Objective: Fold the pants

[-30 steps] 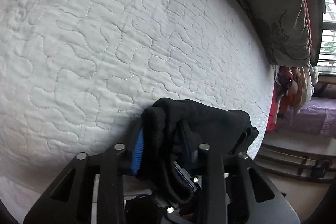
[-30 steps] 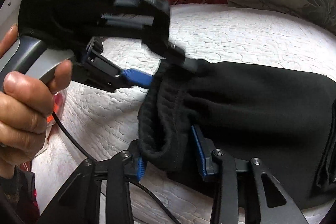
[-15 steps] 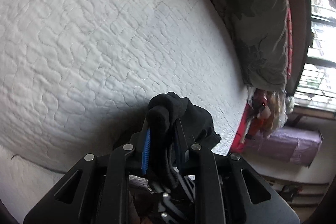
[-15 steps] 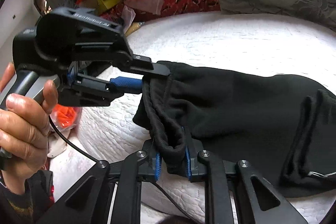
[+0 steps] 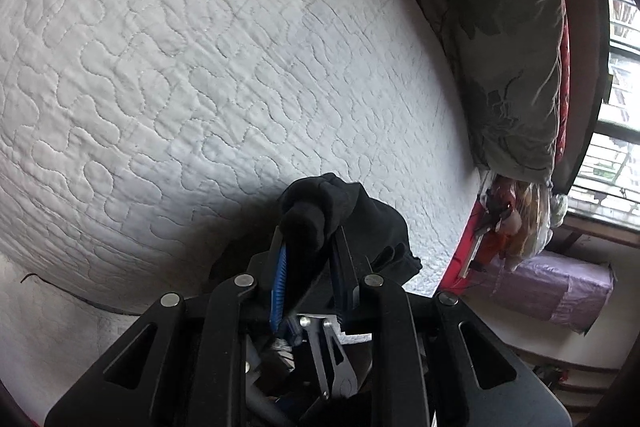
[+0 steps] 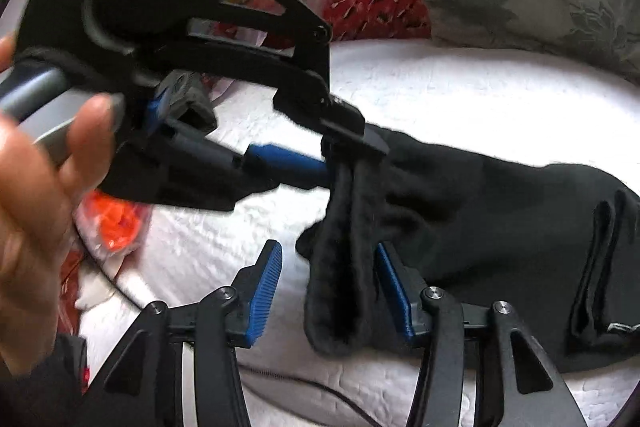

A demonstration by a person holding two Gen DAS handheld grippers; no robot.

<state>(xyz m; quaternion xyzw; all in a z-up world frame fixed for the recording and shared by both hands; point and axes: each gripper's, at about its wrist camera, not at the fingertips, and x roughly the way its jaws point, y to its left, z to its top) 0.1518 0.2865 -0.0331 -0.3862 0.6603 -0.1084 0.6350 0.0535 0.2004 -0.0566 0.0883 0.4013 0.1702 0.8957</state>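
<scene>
Right wrist view: black fleece pants (image 6: 480,211) lie toward three o'clock on the white quilted bed (image 6: 460,87). Their bunched edge is pinched by the left gripper (image 6: 344,151), while the right gripper (image 6: 328,291) is opening around it, its left pad clear. Sagging and an undone fold are risked if the pinch slips.

Black fleece pants (image 6: 500,211) lie across a white quilted bed, stretched w/ the thick waistband end at the left of the right wrist view & the rest running off to the right. Waistband end is bunched & lifted off the quilt, doubled into hanging folds. A narrow fold stands up near the right edge. From the left wrist view, only a pinched black wad (image 5: 320,211) shows.
</scene>
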